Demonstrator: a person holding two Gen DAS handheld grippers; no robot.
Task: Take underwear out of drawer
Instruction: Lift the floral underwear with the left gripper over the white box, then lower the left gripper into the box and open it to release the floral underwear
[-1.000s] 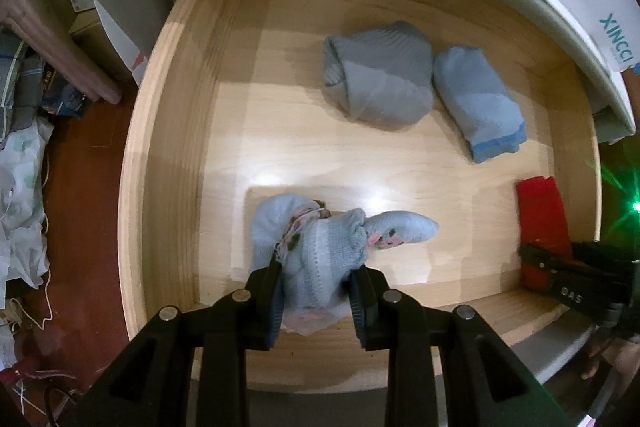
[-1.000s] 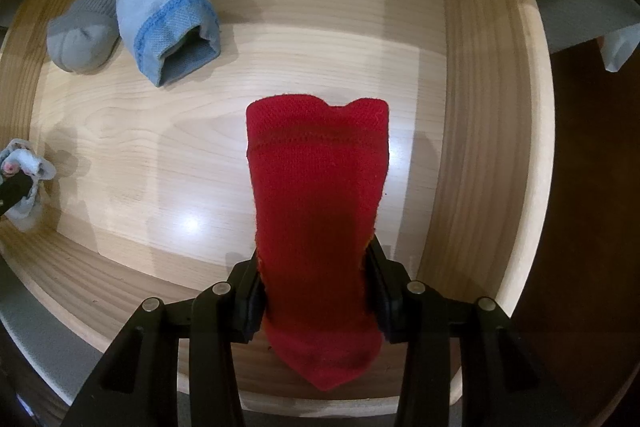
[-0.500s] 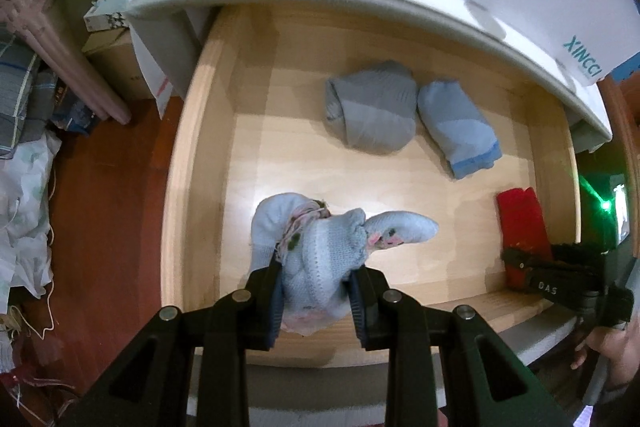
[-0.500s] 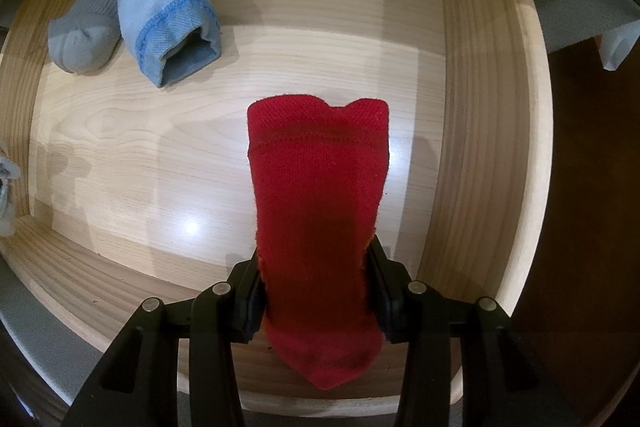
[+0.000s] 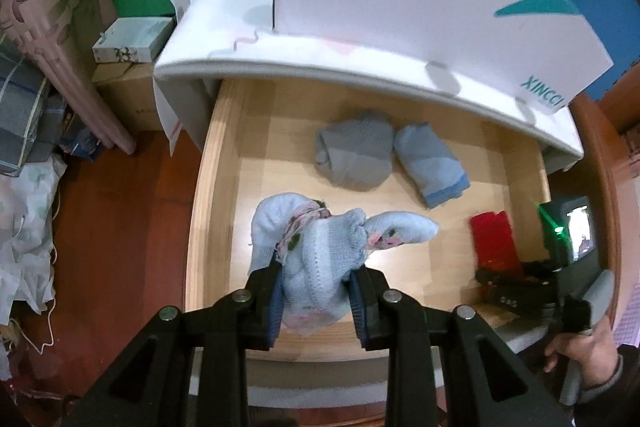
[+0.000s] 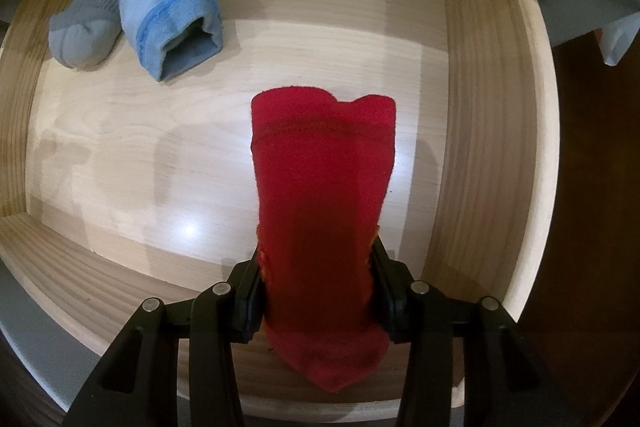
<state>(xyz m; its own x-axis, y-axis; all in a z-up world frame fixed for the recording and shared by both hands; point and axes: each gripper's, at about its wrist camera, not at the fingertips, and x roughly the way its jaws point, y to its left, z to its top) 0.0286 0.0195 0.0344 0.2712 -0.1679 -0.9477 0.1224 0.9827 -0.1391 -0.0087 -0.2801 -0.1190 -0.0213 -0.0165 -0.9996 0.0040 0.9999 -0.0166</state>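
Meanwhile, the left gripper [image 5: 315,301] is clamping a pale blue bundle [image 5: 320,259] above the wooden drawer [image 5: 224,163], while the right gripper [image 6: 318,291] is pinching a red piece [image 6: 324,187] over the drawer's right side; grey [image 5: 354,155] and blue rolls [image 5: 430,163] are lying at the back.

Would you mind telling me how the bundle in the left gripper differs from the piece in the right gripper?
The pale blue bundle is knitted with floral trim; the red piece is plain. The bundle is bunched and lumpy, the red piece a flat folded strip. Both are clamped over the wooden drawer, by the left gripper and right gripper.
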